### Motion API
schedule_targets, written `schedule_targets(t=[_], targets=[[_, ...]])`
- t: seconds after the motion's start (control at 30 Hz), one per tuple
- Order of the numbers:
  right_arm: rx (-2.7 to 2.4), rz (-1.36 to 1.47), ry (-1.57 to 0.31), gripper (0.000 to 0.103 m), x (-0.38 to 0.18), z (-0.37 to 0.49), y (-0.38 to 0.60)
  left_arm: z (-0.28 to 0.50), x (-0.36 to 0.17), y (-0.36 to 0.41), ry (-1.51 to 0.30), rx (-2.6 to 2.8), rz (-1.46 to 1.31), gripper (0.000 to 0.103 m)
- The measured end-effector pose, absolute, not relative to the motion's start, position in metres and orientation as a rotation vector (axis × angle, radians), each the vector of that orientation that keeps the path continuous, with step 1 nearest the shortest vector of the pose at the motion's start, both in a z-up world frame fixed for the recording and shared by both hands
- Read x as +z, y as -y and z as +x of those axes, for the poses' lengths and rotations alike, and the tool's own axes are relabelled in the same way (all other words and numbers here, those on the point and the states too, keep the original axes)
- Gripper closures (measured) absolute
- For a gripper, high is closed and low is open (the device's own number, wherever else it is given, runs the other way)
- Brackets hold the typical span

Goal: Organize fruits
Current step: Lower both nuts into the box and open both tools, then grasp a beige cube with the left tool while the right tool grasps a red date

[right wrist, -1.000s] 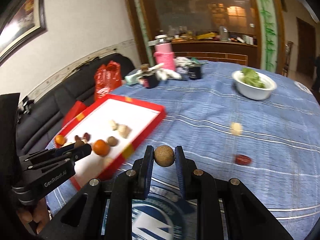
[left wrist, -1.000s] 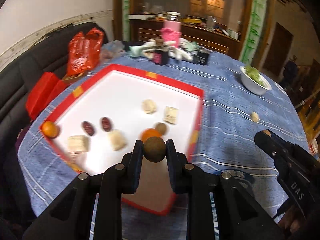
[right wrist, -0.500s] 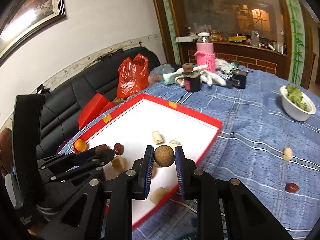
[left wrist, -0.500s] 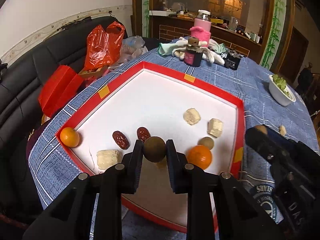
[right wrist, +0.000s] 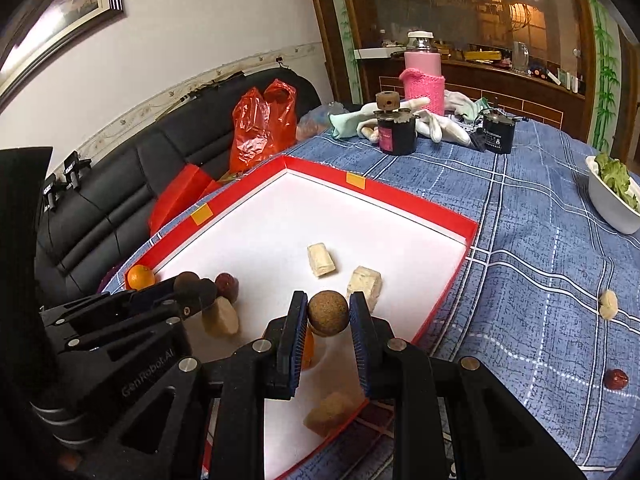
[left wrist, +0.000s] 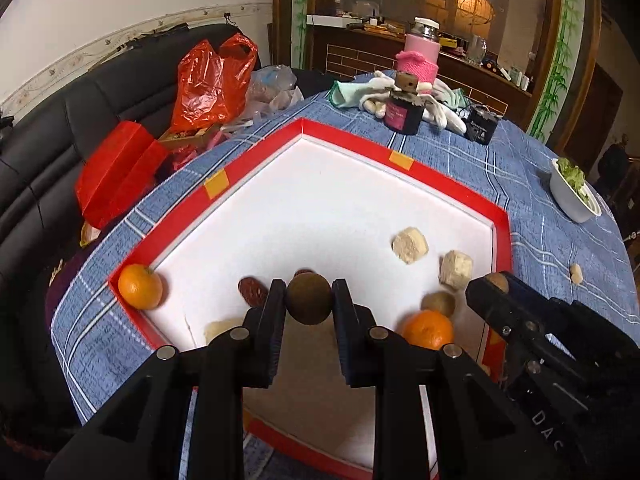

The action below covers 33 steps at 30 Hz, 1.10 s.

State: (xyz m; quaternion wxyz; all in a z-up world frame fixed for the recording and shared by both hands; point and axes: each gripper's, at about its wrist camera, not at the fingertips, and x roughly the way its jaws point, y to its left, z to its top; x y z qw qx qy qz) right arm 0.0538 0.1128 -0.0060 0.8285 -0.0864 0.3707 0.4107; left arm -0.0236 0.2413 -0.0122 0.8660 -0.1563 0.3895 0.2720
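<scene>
Left wrist view: the left gripper (left wrist: 309,298) has its fingers clamped on a dark brown fruit (left wrist: 309,297), carried over the near part of the red-rimmed tray (left wrist: 404,160). A second ago it hung above the tray's near edge; now it has advanced inward, so the tray fills the view. In the tray an orange (left wrist: 140,286) sits at 9 o'clock of the held fruit against the rim, a date (left wrist: 252,291) just left of the fingers, a second orange (left wrist: 427,329) at 4 o'clock with a small brown fruit (left wrist: 438,303) behind it, and two pale cubes (left wrist: 410,245) at 2 o'clock. The right gripper (left wrist: 490,288) enters at 3 o'clock.

Right wrist view: the right gripper (right wrist: 328,317) is closed on a tan fruit (right wrist: 328,312). A second ago it was over bare blue tabletop (right wrist: 540,208) outside the tray; now it has crossed the tray's rim (right wrist: 432,312) and hangs over the white floor, pale cubes (right wrist: 321,260) at 12 o'clock. The left gripper (right wrist: 188,282) sits at 9 o'clock. A date (right wrist: 616,379) and a pale piece (right wrist: 609,304) remain out on the tabletop at 3 o'clock.

Both fruits look about ready to be released among the round fruits; the two strays are left to collect.
</scene>
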Motion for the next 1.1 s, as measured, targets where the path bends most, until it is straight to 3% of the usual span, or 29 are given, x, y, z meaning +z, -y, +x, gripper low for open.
schedule_targets(t=[0.27, 0.3, 0.37, 0.4, 0.43, 0.73, 0.9, 1.1], targets=[[0.87, -0.183, -0.814, 0.08, -0.011, 0.064, -0.128, 0.006, -0.009, -0.251, -0.839, 0.564, -0.3, 0.081], [0.868, -0.181, -0.818, 0.075, -0.011, 0.065, -0.129, 0.008, -0.01, -0.253, -0.847, 0.566, -0.305, 0.08], [0.859, -0.176, -0.819, 0.065, -0.012, 0.065, -0.127, 0.007, -0.009, -0.255, -0.847, 0.571, -0.324, 0.051], [0.866, -0.168, -0.818, 0.055, -0.011, 0.066, -0.125, 0.006, -0.008, -0.255, -0.836, 0.579, -0.325, 0.045], [0.872, -0.158, -0.816, 0.053, -0.01, 0.066, -0.122, 0.003, -0.005, -0.254, -0.815, 0.593, -0.323, 0.039], [0.693, -0.118, -0.733, 0.045, 0.012, 0.081, -0.009, 0.005, 0.013, -0.212, -0.735, 0.492, -0.297, 0.033], [0.531, -0.094, -0.777, 0.045, -0.003, 0.106, 0.072, 0.011, 0.016, -0.169, -0.734, 0.372, -0.263, 0.031], [0.496, -0.108, -0.831, 0.044, -0.021, 0.122, 0.101, 0.024, 0.013, -0.127, -0.76, 0.274, -0.197, 0.031]])
